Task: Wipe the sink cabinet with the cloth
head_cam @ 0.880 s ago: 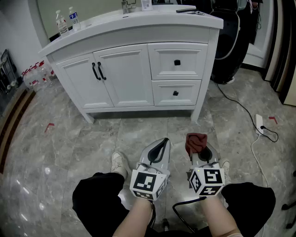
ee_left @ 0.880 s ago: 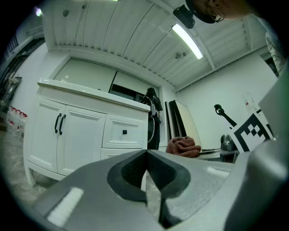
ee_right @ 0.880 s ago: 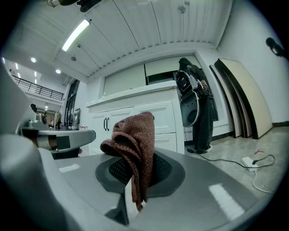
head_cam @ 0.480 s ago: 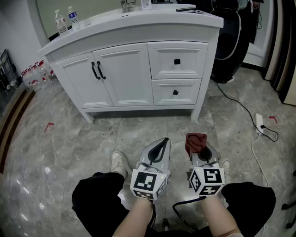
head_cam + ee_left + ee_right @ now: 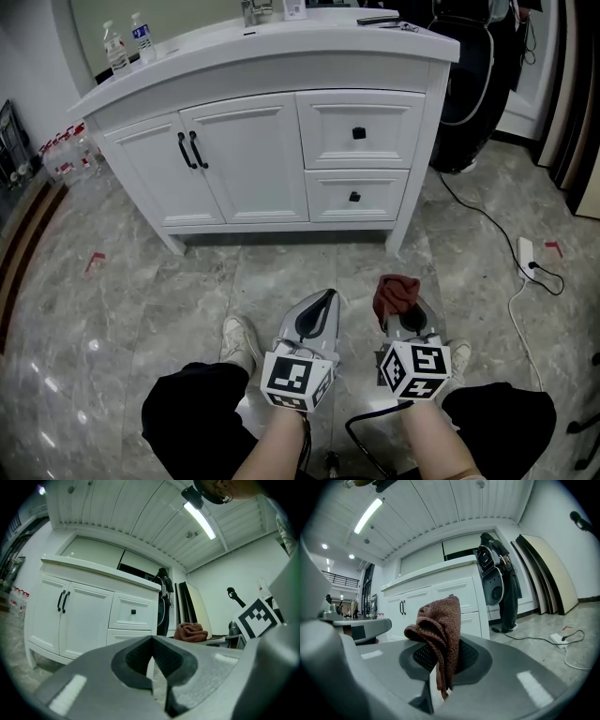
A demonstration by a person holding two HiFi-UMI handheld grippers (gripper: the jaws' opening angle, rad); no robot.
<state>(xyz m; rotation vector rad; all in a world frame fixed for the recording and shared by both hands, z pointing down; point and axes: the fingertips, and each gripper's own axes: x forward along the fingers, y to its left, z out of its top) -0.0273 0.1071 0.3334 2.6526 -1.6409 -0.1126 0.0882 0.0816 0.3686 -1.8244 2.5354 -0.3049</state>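
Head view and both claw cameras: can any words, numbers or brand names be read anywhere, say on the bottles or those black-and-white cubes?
No text can be read anywhere.
Left-hand bottle and right-hand bottle on the sink cabinet: labels too small and blurred.
White box by the tap: print too small.
Left cube and right cube: square patterns only, no letters or digits.

Two water bottles [image 5: 127,45], white power strip [image 5: 527,248], marble floor [image 5: 112,309]

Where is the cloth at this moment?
Head view, lower right of centre: the reddish-brown cloth is clamped in the right gripper, beside the left gripper, short of the white sink cabinet.
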